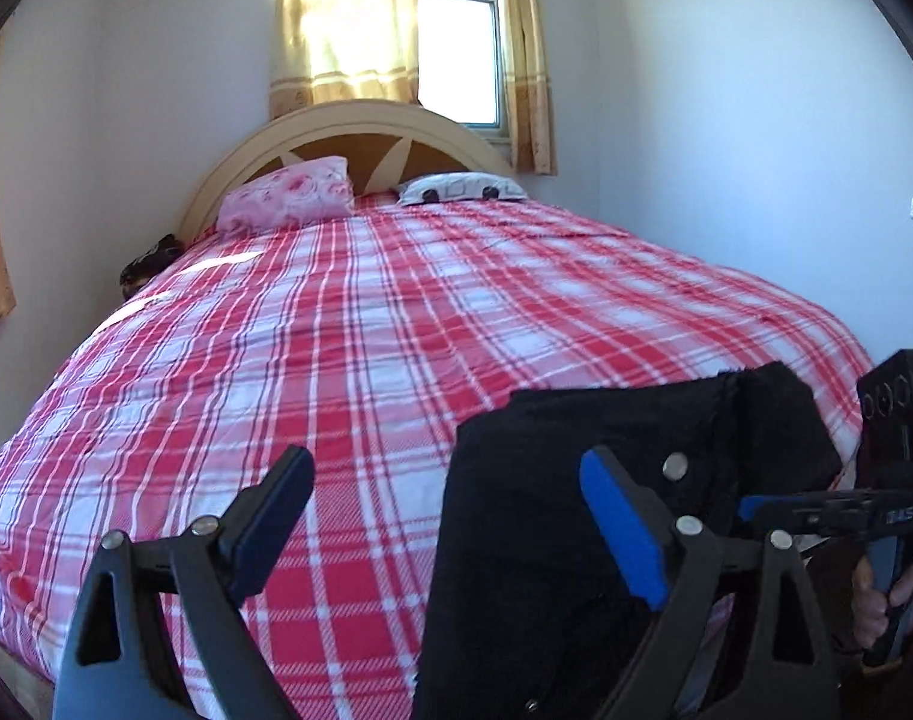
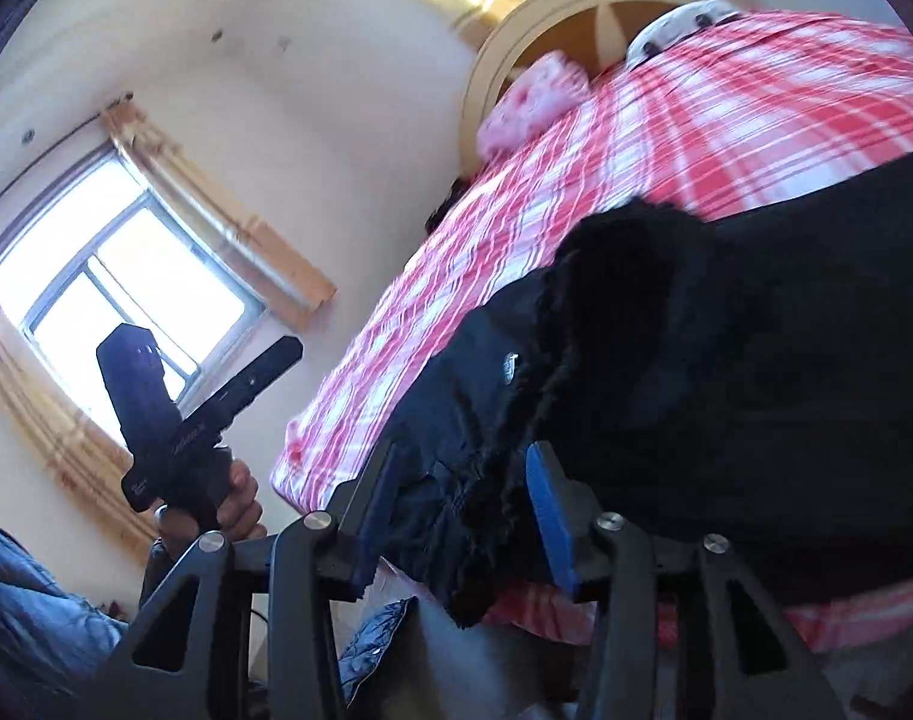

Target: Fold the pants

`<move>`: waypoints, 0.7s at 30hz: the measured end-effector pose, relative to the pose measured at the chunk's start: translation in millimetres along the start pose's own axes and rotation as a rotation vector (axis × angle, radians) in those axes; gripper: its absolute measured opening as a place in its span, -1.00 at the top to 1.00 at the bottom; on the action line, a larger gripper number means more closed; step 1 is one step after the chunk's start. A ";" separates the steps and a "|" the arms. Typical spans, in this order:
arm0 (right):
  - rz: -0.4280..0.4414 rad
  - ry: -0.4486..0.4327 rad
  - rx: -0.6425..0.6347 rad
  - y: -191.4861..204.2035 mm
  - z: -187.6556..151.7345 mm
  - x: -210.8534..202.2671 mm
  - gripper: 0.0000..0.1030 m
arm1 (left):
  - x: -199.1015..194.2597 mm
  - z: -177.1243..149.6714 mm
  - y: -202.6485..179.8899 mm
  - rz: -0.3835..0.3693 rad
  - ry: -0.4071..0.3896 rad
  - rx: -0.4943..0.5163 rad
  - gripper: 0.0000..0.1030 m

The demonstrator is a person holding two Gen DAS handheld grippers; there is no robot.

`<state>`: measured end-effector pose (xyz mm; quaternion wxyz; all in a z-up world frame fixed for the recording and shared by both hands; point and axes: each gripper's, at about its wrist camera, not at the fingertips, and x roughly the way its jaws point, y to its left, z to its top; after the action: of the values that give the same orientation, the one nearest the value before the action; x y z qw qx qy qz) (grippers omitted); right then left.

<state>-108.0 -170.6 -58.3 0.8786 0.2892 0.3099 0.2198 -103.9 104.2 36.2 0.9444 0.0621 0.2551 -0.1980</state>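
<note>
Black pants [image 1: 576, 480] lie in a heap at the near right edge of a bed with a red and white plaid cover [image 1: 348, 324]. My left gripper [image 1: 450, 510] is open just above the bed; its right finger is over the pants' left edge, its left finger over bare cover. In the right wrist view the pants [image 2: 726, 360] hang over the bed edge, and my right gripper [image 2: 462, 510] is open with black fabric lying between its fingers. The left gripper's body [image 2: 174, 420] shows at the left there, held in a hand.
A pink pillow [image 1: 288, 195] and a white patterned pillow [image 1: 462, 187] lie against the curved headboard [image 1: 348, 120]. A window with yellow curtains [image 1: 456, 54] is behind it. White walls close in on both sides. A dark object [image 1: 150, 264] sits at the bed's far left.
</note>
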 end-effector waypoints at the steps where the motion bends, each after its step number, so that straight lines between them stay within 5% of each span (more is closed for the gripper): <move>1: -0.046 0.042 0.001 -1.4 0.0 12.6 0.10 | 1.1 -2.2 -1.7 0.004 0.003 0.006 -0.80; 9: 0.003 0.236 -0.048 14.6 -14.8 72.9 0.13 | 1.5 -1.6 1.1 -0.002 0.002 0.001 -0.80; 10: -0.002 0.257 -0.071 19.7 -13.1 78.0 0.23 | 0.8 -0.9 2.5 -0.003 0.000 -0.001 -0.80; 11: -0.005 0.260 -0.100 25.7 -10.9 79.4 0.62 | 0.9 0.5 4.0 -0.003 -0.005 -0.002 -0.80; 13: 0.035 0.274 -0.117 32.5 -4.0 78.8 0.72 | 1.1 3.0 6.6 0.000 -0.014 -0.004 -0.80; 17: 0.168 0.191 -0.076 41.5 30.0 57.2 0.73 | -0.6 11.6 12.3 0.003 -0.038 -0.022 -0.80; 21: 0.138 0.042 -0.169 51.0 76.9 29.4 0.74 | 3.7 20.7 10.7 -0.028 -0.045 -0.038 -0.80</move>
<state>-46.0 -145.0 11.6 0.8759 0.2301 0.2878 0.3113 -87.1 108.2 52.3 0.9481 0.0363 0.2383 -0.2076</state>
